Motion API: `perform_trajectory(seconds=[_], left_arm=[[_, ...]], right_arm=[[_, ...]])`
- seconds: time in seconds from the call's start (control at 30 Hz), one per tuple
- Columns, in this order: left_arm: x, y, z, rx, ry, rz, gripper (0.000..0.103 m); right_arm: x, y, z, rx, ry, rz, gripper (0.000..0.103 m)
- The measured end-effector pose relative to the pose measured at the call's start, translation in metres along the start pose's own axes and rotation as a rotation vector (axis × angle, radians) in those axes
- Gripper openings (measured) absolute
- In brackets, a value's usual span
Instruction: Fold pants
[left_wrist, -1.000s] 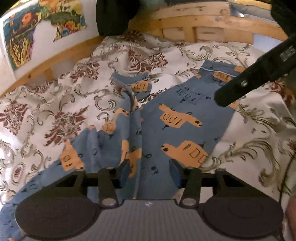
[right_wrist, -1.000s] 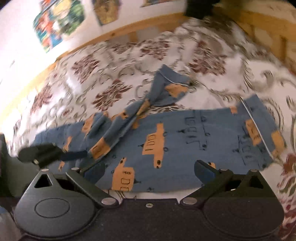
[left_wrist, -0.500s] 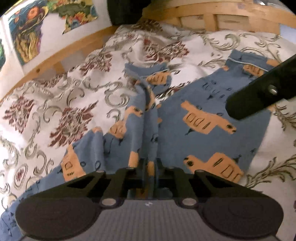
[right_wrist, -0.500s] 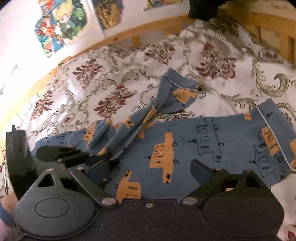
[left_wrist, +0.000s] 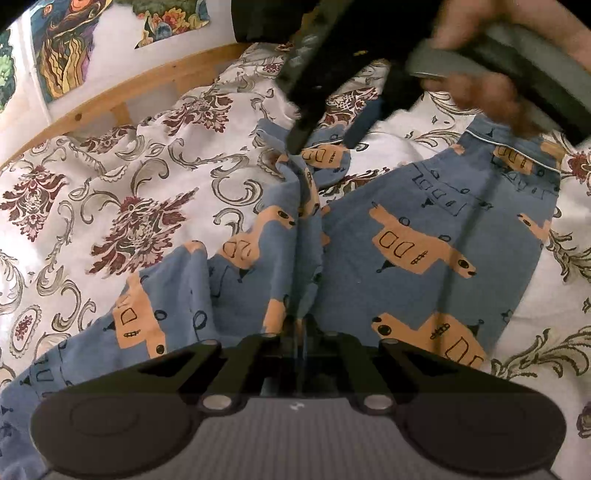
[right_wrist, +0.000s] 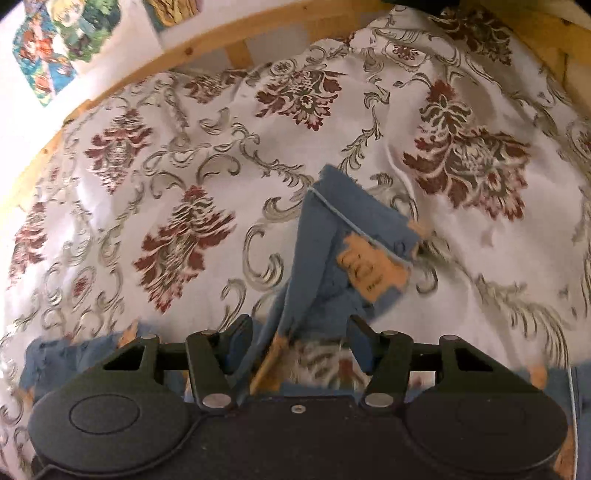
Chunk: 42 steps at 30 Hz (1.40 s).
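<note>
Fingers (left_wrist: 284, 334) of the left gripper (left_wrist: 300, 332) are seen pinched together at the lower centre of the left wrist view, clamped on a raised ridge of the pants (left_wrist: 424, 236), blue fabric printed with orange vehicles. From that pinch the ridge is drawn up the middle of the frame toward a bunched leg end near the upper centre. The broad flat part of the pants is spread to the right of the ridge, with the piped hem at the upper right, and more crumpled blue cloth is trailed off toward the lower left corner. All of it is laid on a white bedspread (left_wrist: 110, 206) patterned with maroon flowers and grey scrolls, bordered by a wooden bed frame (left_wrist: 122, 92) at the upper left, with colourful posters (left_wrist: 66, 55) on the wall beyond.

At the top of the same view the right gripper (left_wrist: 321, 142) is lowered over the bunched leg end, held by a blurred hand (left_wrist: 491, 85) at the upper right; its dark fingers are spread apart, one tip touching or just above the cloth.

In the right wrist view the right gripper's fingers (right_wrist: 238, 341) are parted at the lower centre, with the folded leg end rising between them toward the frame's middle. The image is motion-blurred.
</note>
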<state>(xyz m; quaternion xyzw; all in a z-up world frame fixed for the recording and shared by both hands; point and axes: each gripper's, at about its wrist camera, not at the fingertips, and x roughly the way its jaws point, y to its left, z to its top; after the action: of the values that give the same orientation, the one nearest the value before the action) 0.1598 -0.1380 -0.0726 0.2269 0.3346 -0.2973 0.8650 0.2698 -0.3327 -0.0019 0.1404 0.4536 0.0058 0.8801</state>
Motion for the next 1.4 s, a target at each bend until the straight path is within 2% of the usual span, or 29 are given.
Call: perform_trajectory(seconds=[0.1,0.2,0.3,0.37,0.43,0.47,0.53,0.6,0.73,0.83,1.0,1.1,1.2,1.3,1.4], left_arm=[[0.000,0.001,0.001,-0.006,0.001,-0.005,0.002],[0.000,0.002,0.001,-0.011,0.002,-0.011,0.003],[0.000,0.002,0.000,-0.011,0.001,-0.013,0.002],[0.001,0.003,0.001,-0.016,0.001,-0.017,0.002],[0.001,0.003,0.001,-0.018,0.001,-0.019,0.002],[0.000,0.003,0.001,-0.019,0.001,-0.020,0.002],[0.000,0.003,0.001,-0.021,0.000,-0.021,0.002],[-0.001,0.004,0.002,-0.026,-0.003,-0.025,0.002],[-0.007,0.005,0.005,-0.037,-0.009,-0.045,0.002],[-0.014,0.007,0.009,-0.042,-0.019,-0.077,0.002],[-0.034,0.007,0.016,-0.004,-0.059,-0.129,0.002],[-0.044,0.004,0.019,0.022,-0.060,-0.175,0.002],[-0.050,-0.006,0.016,0.090,-0.051,-0.208,0.002],[-0.053,-0.017,0.010,0.142,-0.028,-0.229,0.002],[-0.053,-0.027,0.004,0.166,-0.008,-0.229,0.002]], right_arm=[[0.019,0.010,0.019,-0.039,0.010,-0.055,0.060],[0.036,0.016,0.033,-0.042,0.023,-0.083,0.068],[0.052,0.023,0.044,-0.068,0.027,-0.142,0.065],[0.060,0.024,0.050,-0.079,0.035,-0.195,0.056],[0.066,0.024,0.054,-0.079,0.052,-0.223,0.037],[0.068,0.023,0.055,-0.083,0.056,-0.232,0.033],[0.069,0.023,0.055,-0.094,0.056,-0.238,0.010],[0.067,0.021,0.055,-0.086,0.046,-0.228,0.000],[0.048,0.010,0.051,-0.025,-0.014,-0.170,0.000],[0.021,-0.007,0.044,0.071,-0.094,-0.103,0.000],[-0.047,-0.017,0.010,0.059,-0.275,-0.107,0.000],[-0.085,-0.029,-0.025,0.094,-0.333,-0.154,0.000],[-0.100,-0.051,-0.069,0.188,-0.307,-0.209,0.000],[-0.093,-0.074,-0.105,0.311,-0.222,-0.210,0.000],[-0.088,-0.084,-0.130,0.402,-0.201,-0.196,0.000]])
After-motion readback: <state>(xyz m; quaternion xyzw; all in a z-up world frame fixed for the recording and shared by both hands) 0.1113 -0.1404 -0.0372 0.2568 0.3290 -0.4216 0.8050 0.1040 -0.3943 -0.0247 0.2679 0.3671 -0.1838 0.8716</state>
